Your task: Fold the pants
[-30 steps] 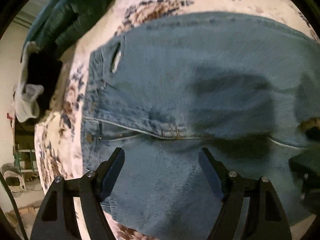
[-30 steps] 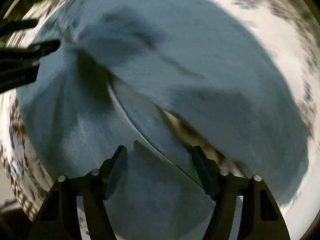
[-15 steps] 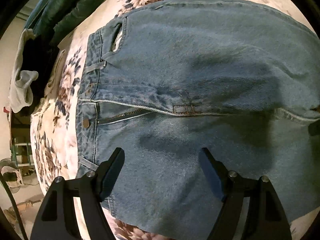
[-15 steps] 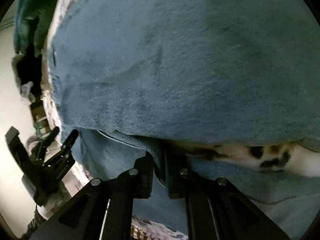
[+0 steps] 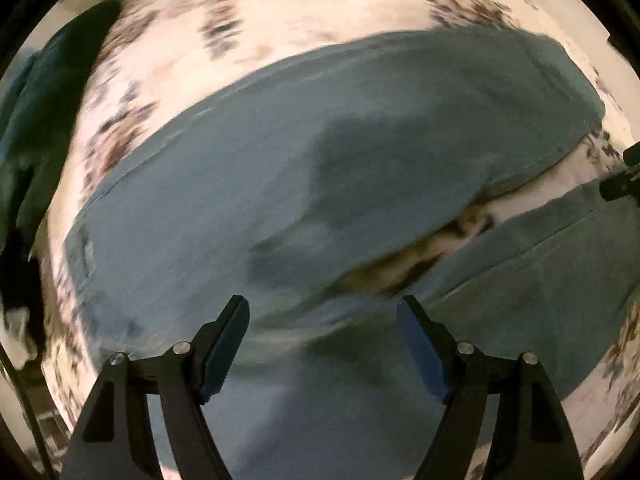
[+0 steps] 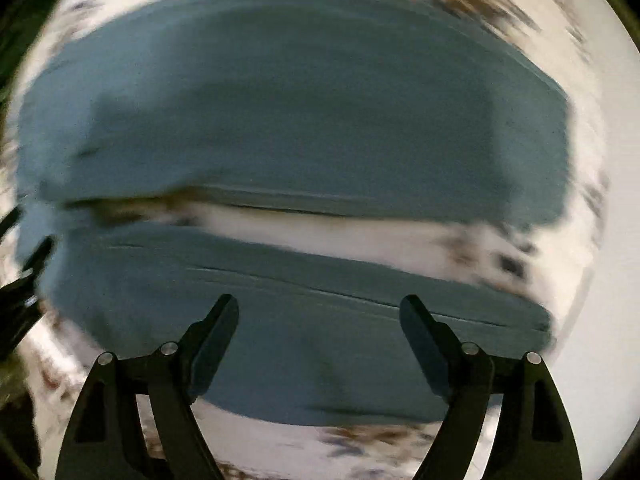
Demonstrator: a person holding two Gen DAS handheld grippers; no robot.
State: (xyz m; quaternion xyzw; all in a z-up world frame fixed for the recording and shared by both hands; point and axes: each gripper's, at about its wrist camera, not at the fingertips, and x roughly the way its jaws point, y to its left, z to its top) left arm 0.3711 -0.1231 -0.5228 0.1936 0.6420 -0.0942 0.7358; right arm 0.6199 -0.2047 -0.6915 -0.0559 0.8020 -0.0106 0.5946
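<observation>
Both jaws wide, nothing between: left gripper (image 5: 320, 316) and right gripper (image 6: 318, 312), just opened, over jeans (image 6: 300, 100); floral bedspread (image 5: 320, 12) at 12 o'clock.

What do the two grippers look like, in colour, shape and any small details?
Both look alike. The left gripper and the right gripper each have two black, angular fingers on triangular black arms with cut-out openings. Round silver screw heads sit at the joints. The inner pads look dark blue. No sleeve or cable is visible.
</observation>
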